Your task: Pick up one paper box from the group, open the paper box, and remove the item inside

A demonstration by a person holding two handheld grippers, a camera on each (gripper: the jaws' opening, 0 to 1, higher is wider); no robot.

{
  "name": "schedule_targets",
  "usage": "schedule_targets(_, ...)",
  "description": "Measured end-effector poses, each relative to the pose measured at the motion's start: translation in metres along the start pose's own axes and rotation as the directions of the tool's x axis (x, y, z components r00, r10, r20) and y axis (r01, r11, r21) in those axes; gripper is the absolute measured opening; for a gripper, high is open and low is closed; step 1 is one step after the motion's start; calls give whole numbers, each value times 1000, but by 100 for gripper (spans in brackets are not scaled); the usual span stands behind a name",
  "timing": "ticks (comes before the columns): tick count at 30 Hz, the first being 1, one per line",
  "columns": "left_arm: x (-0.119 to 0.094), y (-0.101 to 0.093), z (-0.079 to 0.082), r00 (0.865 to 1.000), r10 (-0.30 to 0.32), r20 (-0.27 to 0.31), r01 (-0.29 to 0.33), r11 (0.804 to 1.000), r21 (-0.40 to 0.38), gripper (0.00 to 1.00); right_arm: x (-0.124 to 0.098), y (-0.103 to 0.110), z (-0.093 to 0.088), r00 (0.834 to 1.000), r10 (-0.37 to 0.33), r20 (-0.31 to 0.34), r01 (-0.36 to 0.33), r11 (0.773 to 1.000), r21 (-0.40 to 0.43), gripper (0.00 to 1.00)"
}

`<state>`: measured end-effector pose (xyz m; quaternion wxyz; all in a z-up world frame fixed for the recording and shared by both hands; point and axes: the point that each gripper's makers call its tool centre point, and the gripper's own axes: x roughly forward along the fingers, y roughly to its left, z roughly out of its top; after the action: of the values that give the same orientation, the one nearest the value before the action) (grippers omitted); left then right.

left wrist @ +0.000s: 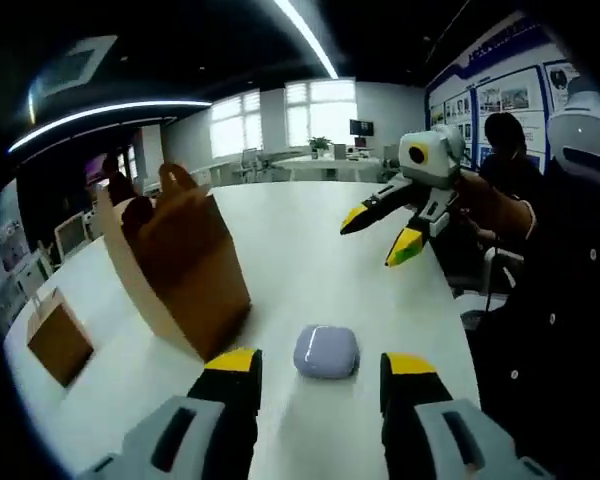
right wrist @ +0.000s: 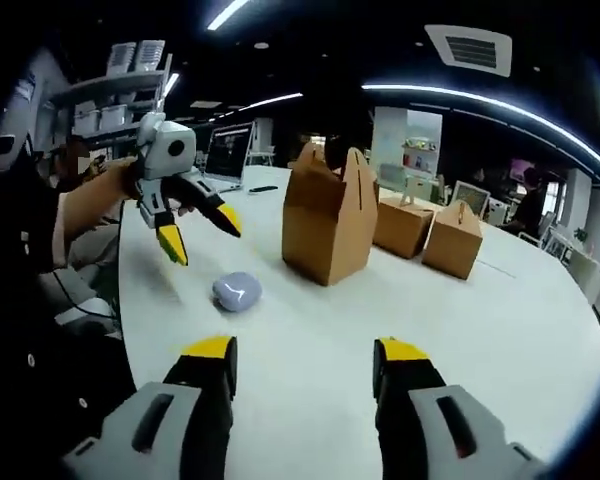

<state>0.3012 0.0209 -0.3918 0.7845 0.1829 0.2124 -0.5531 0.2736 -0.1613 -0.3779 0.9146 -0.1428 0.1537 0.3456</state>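
Observation:
A brown paper box (left wrist: 185,265) with its top flaps open stands on the white table (left wrist: 310,250), to the left of my left gripper (left wrist: 320,365). A small lavender rounded case (left wrist: 326,350) lies on the table just ahead of that gripper's open jaws, untouched. My right gripper (left wrist: 378,237) hovers open above the table's far right. In the right gripper view the open box (right wrist: 328,225) stands ahead, the case (right wrist: 237,291) lies to its left, and the left gripper (right wrist: 201,236) hangs open above the case. My right gripper (right wrist: 305,352) holds nothing.
A small closed brown box (left wrist: 58,335) sits at the table's left edge. Two more closed boxes (right wrist: 405,225) (right wrist: 453,238) stand behind the open one. A person in dark clothes (left wrist: 550,300) is at the table's right edge. Desks and monitors (right wrist: 230,150) lie beyond.

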Motion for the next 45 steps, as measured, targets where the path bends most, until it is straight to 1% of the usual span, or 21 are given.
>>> schedule_targets(1,-10,3,-5,1000,30,-7,-30,999,-11,53,-3,-1,0,1000,2,-1,-2,1000,-14,66)
schedule_targets(2,-20,6,-11,998,65,-17,-65,997,-33,53,-6,-1,-3,1000,1,-20,-1,1000,-14,66)
schedule_targets(3,-29,8,-17,995,99,-29,-100,994,-45,53,-9,-1,-6,999,10,-41,-11,1000,-28,65)
schedule_targets(4,-39,11,-23,990,132,-41,-134,990,-51,54,-13,3,-13,996,35,-82,-39,998,-52,65)
schedule_targets(6,-60,12,-35,981,185,-62,-188,981,-49,53,-18,5,-18,992,43,-121,-52,996,-74,65)
schedule_targets(8,-75,9,-45,976,208,-72,-212,975,-61,50,-24,6,-18,991,47,-128,-59,995,-85,64)
schedule_targets(9,-77,9,-46,974,213,-71,-218,974,-65,50,-25,5,-18,990,49,-130,-60,995,-86,64)
schedule_targets(10,-87,8,-48,969,238,-62,-243,966,-89,52,-28,5,-17,989,55,-136,-65,995,-77,64)
schedule_targets(13,-107,5,-52,957,288,-40,-291,950,-113,55,-40,3,-14,989,58,-134,-66,996,-54,64)
schedule_targets(16,-126,1,-56,945,326,-20,-325,935,-143,56,-50,-2,-12,991,40,-127,-46,998,-44,62)
schedule_targets(19,-138,-3,-55,935,355,1,-350,922,-164,56,-60,-7,-9,994,16,-112,-21,999,-45,62)
schedule_targets(22,-150,-2,-54,921,389,26,-377,907,-188,56,-70,-10,-6,996,-5,-92,2,999,-33,62)
schedule_targets(24,-158,-1,-52,914,404,37,-390,899,-200,56,-75,-14,-2,997,-32,-72,29,998,-54,63)
schedule_targets(25,-162,-1,-50,910,412,42,-397,895,-202,56,-77,-16,4,998,-49,-50,45,995,-84,63)
schedule_targets(26,-165,-1,-49,908,416,44,-400,894,-203,56,-80,-17,8,998,-59,-35,56,994,-94,64)
schedule_targets(28,-172,1,-44,900,431,65,-411,888,-208,56,-83,-15,12,998,-57,-29,54,995,-85,64)
schedule_targets(29,-172,1,-42,899,433,72,-410,887,-214,56,-83,-14,12,998,-49,-29,46,996,-77,64)
schedule_targets(32,-172,0,-40,899,429,89,-401,887,-230,56,-81,-10,8,999,-33,-39,31,997,-71,65)
schedule_targets(35,-171,1,-41,897,433,89,-404,884,-235,56,-77,-4,-3,998,-5,-58,0,997,-71,65)
schedule_targets(37,-170,0,-41,898,432,89,-402,884,-238,56,-76,-4,-6,998,5,-58,-9,998,-66,65)
schedule_targets(45,-166,0,-40,896,432,104,-397,883,-252,56,-82,-17,0,1000,-22,-22,22,999,-29,65)
